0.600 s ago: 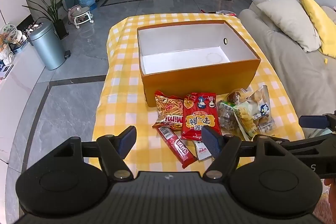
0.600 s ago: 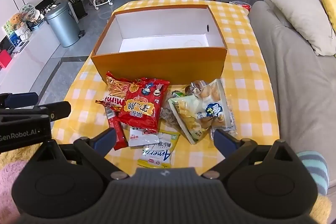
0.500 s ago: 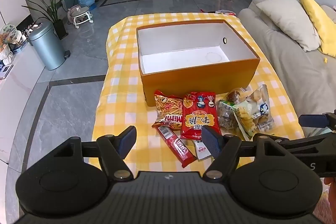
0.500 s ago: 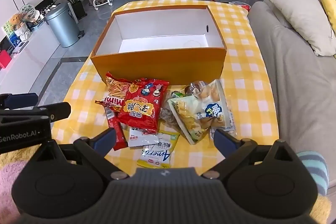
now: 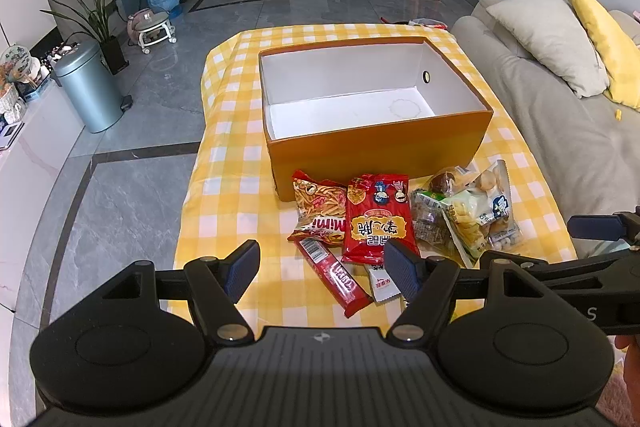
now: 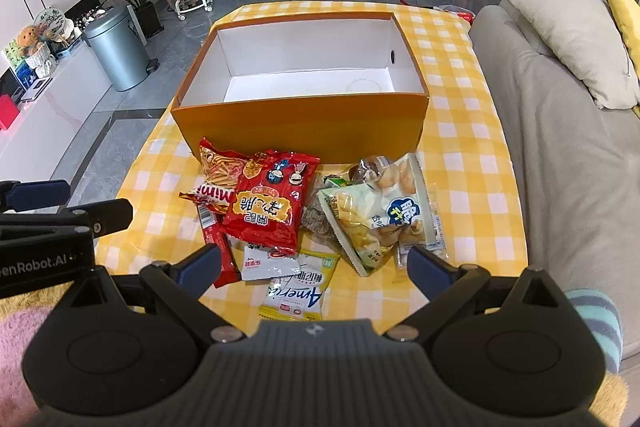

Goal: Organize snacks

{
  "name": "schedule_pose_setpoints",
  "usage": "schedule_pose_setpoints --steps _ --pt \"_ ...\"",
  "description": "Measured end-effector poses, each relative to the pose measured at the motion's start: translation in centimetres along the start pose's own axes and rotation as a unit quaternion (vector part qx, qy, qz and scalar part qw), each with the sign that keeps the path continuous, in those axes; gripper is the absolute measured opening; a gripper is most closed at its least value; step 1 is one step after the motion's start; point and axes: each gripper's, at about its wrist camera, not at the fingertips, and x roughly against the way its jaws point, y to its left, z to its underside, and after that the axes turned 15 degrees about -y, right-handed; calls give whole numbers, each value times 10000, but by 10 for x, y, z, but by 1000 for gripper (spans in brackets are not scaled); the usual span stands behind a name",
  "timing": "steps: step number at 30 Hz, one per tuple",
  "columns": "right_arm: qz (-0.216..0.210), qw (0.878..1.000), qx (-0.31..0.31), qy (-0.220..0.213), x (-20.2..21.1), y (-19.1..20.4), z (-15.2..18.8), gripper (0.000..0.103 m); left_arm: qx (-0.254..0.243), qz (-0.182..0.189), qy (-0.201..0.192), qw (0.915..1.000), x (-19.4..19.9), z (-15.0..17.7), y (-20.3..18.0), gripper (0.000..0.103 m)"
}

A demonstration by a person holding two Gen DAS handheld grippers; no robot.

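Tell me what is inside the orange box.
The orange box holds no snacks: only its white floor and walls show, with a faint ring mark on the floor. The strip of floor right behind the near wall is hidden in both views.

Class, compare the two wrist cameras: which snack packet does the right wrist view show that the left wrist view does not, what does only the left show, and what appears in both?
Only the right wrist view shows the yellow-and-white packet nearest the camera, and the right gripper with open jaws. Only the left wrist view shows the left gripper with open jaws. Both show the empty orange box, the red snack bag and the long red bar.
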Motion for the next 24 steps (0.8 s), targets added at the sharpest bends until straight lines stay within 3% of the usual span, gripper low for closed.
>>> schedule_pose_setpoints --steps 24 --pt "22 10000 13 34 -2 0 1 96 -5 -1 8 10000 -1 3 -2 81"
